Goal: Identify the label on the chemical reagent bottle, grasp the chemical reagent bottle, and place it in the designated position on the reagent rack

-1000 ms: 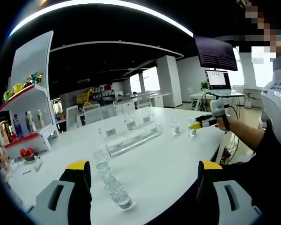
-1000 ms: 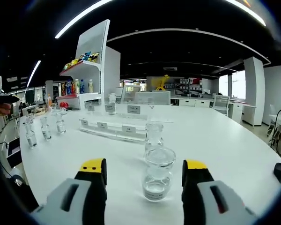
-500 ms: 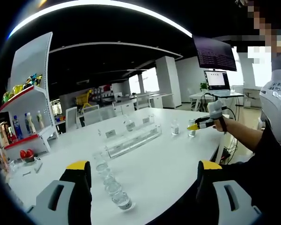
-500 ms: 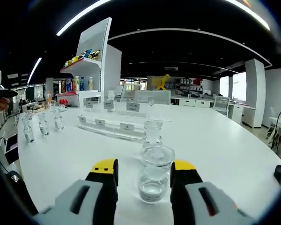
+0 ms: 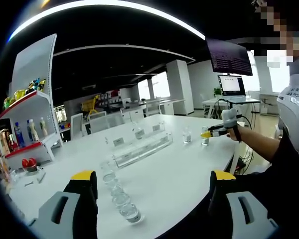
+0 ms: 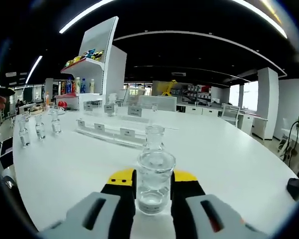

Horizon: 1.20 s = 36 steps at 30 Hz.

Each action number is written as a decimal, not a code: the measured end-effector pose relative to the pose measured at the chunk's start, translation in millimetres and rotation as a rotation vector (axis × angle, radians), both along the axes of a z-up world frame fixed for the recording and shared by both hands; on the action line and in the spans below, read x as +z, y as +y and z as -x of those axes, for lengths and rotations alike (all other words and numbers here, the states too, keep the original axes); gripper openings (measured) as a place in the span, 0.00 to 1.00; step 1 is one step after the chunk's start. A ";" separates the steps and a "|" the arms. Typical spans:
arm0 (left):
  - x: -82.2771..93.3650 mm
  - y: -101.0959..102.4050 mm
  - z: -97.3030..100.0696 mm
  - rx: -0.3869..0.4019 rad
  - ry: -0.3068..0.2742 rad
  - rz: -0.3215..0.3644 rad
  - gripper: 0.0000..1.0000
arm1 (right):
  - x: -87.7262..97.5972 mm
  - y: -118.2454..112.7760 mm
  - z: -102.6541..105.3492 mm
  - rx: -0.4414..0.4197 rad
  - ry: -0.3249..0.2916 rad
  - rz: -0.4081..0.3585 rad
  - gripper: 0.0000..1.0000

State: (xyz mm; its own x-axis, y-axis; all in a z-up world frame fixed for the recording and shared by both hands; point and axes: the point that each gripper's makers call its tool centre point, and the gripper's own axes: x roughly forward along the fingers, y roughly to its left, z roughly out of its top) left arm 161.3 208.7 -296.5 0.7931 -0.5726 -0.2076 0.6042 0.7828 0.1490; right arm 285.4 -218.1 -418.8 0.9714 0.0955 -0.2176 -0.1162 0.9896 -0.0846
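Observation:
In the right gripper view my right gripper point(image 6: 153, 177) is shut on a clear glass reagent bottle point(image 6: 154, 191) that stands on the white table point(image 6: 229, 164). A second clear bottle point(image 6: 153, 139) stands just behind it. The clear reagent rack point(image 6: 109, 132) with small label cards lies beyond, to the left. In the left gripper view my left gripper point(image 5: 153, 185) is open and holds nothing, above a row of clear bottles point(image 5: 120, 198). The rack point(image 5: 142, 146) is ahead of it. Far right in that view, the right gripper point(image 5: 213, 133) meets its bottle point(image 5: 204, 138).
A white shelf unit point(image 5: 29, 119) with drinks and snacks stands at the table's far left. Several more bottles point(image 6: 39, 127) stand left of the rack. A small black object point(image 6: 294, 188) lies at the table's right. The person's sleeve point(image 5: 261, 144) reaches in from the right.
My right gripper's jaws have moved forward and drawn together onto the near bottle. The left gripper has stayed open and still.

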 end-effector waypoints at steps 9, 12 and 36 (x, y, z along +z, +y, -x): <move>0.1 -2.3 -0.9 -0.006 0.001 -0.002 0.93 | 1.4 -1.6 -2.4 -0.005 -0.017 -0.010 0.24; 1.5 -3.5 -0.6 -0.009 -0.003 -0.002 0.93 | 2.1 -2.1 -2.7 -0.004 -0.027 -0.016 0.23; 4.4 0.4 -2.1 0.006 -0.008 0.001 0.93 | 7.9 5.6 1.2 0.013 -0.051 -0.022 0.19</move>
State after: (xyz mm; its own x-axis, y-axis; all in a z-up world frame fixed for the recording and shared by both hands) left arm 163.3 209.0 -292.1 0.7983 -0.5679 -0.2004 0.5980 0.7868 0.1527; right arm 284.2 -212.5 -410.9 0.9797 0.1123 -0.1659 -0.1251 0.9897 -0.0694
